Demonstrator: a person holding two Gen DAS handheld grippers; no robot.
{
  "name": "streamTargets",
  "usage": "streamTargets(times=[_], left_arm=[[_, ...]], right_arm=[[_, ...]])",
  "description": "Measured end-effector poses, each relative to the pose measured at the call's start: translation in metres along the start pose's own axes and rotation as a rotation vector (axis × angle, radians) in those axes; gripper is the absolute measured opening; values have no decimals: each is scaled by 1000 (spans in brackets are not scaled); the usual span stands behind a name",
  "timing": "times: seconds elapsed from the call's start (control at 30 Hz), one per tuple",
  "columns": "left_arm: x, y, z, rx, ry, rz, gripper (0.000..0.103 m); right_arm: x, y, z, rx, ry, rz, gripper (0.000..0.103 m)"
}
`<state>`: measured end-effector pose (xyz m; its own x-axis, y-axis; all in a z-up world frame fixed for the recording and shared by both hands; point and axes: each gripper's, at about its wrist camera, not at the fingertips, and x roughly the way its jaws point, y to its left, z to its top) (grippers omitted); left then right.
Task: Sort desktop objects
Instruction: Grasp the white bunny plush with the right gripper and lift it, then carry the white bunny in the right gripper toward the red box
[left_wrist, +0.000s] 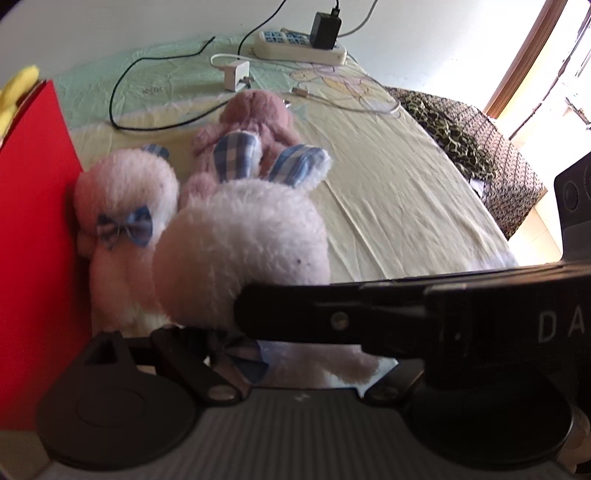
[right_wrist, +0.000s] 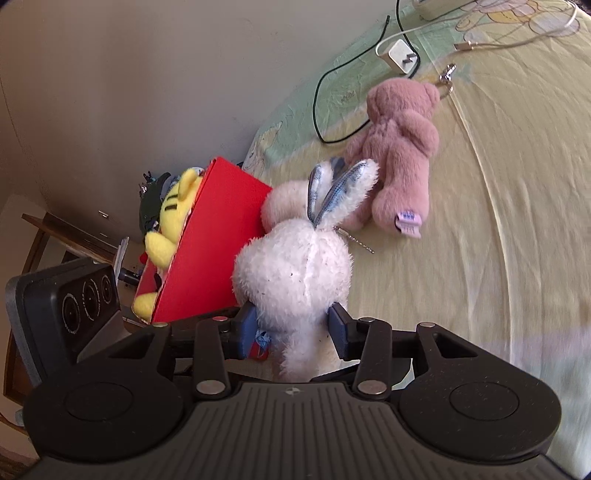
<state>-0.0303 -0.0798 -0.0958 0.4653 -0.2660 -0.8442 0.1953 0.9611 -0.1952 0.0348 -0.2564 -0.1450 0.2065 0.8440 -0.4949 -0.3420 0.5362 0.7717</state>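
Bedsheet (right_wrist: 498, 221) (yellow-green, creased), wall (right_wrist: 129, 74) behind.

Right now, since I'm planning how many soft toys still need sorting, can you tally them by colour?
White: 2, the held rabbit in the right claw and the second rabbit
Pink: 1, the bear
Yellow: 1, the yellow toy in the red box
Total: 4

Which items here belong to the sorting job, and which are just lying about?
Job items:
- fluffy white plush rabbit with blue checked ears, clamped in the right claw
- second pale plush rabbit with a blue bow
- dusty-pink plush bear
- red box
- yellow striped plush toy, inside the box

Lying about:
- white power strip
- white charger plug
- black cable
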Motion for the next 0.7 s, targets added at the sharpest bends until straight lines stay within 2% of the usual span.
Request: streamTargets(times=[0.2,0.7], left_arm=[[-5,-1,-16,-8,34,1,89],[-14,0,-27,-15,62,48,89]], right_arm=[[0,8,-15,-12,14,-19,45],[2,21,-30,-25,32,-8,45]])
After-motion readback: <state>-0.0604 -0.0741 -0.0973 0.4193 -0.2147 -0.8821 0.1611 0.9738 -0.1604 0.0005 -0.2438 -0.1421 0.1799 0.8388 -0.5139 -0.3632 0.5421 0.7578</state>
